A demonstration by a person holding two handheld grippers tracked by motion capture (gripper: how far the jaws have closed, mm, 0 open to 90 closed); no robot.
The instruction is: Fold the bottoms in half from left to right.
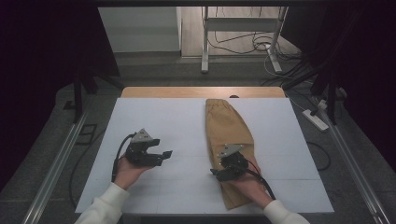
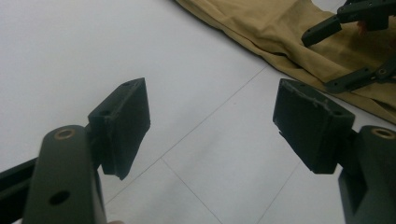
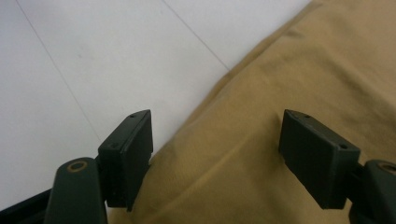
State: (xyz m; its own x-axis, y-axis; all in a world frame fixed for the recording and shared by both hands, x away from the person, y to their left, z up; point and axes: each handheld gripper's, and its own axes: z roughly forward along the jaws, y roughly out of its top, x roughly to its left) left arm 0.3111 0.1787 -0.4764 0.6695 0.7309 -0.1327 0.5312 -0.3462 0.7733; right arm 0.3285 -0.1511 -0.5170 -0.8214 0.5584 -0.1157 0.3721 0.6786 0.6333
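A tan cloth (image 1: pixel 229 130), folded long and narrow, lies on the white table (image 1: pixel 163 121) right of the middle, running from the far edge to the front. My right gripper (image 1: pixel 215 172) hovers over the cloth's near left edge; in the right gripper view its jaws (image 3: pixel 217 149) stand open, one over the cloth (image 3: pixel 280 93) and one at its border, with nothing pinched. My left gripper (image 1: pixel 164 156) is held over bare table at the left, open and empty (image 2: pixel 212 126). The left gripper view also takes in the cloth (image 2: pixel 280 32) and the right gripper (image 2: pixel 327 58) farther off.
A wooden strip (image 1: pixel 201 92) runs along the table's far side. Beyond it on the floor stand a metal frame (image 1: pixel 205 46) and loose cables. A power strip (image 1: pixel 315 120) lies on the floor to the right. Rails flank both sides of the table.
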